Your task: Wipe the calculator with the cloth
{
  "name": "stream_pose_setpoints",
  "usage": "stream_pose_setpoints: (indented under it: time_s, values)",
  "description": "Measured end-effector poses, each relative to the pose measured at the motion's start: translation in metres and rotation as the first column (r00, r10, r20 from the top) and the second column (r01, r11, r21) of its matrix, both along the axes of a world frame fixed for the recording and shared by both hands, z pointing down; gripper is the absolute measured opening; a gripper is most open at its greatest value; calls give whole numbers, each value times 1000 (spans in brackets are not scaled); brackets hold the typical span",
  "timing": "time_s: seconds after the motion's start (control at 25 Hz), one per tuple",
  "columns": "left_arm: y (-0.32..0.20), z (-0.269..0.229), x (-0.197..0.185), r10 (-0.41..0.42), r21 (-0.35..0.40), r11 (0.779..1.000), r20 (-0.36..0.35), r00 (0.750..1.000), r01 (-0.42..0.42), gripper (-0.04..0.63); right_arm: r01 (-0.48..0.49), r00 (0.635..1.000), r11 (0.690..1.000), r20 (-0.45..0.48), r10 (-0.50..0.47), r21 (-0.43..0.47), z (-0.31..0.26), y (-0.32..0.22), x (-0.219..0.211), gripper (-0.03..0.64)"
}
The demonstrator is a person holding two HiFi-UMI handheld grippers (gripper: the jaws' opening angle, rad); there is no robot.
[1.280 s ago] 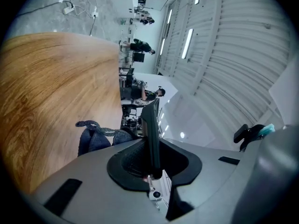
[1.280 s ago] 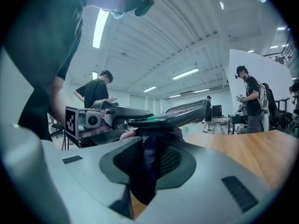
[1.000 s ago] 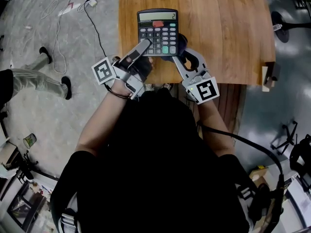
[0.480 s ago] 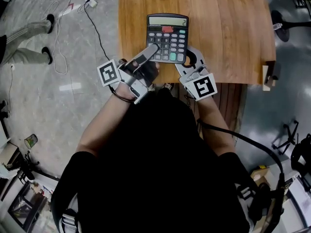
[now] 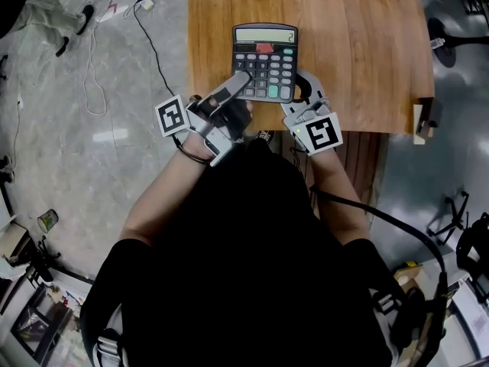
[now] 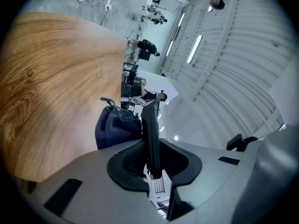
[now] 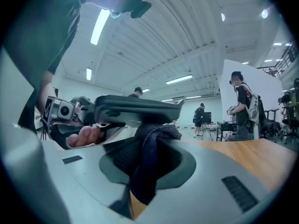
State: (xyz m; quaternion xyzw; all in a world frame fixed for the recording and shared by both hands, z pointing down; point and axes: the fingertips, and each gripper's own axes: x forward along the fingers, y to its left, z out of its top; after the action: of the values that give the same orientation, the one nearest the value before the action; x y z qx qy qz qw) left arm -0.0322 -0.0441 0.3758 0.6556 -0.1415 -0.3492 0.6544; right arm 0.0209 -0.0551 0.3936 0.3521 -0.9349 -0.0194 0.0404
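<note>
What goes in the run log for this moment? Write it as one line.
left gripper: shut on calculator | right gripper: shut on cloth | cloth: against calculator's underside | calculator: held above table

1. Counter [image 5: 359, 44]: wood-grain top, smooth, with a faint sheen.
2. Calculator [image 5: 264, 61]: dark matt plastic casing, smooth keys.
3. Cloth [image 7: 152, 143]: dark blue, soft, ribbed weave, matt.
4. Floor [image 5: 114, 151]: grey, polished, reflective.
</note>
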Motion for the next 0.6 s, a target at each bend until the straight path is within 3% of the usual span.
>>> stream_pose_setpoints:
  time_s: [0.24,0.6]
  values:
    - [3,-4,6,30,13,999,-7,1000,-30,71,-151,988,988,28,150,25,-14,-35,47,81]
    - [10,-10,18,89,0,996,-58,994,-89,71,-65,998,997,6,65,43,-17,-25,8,81]
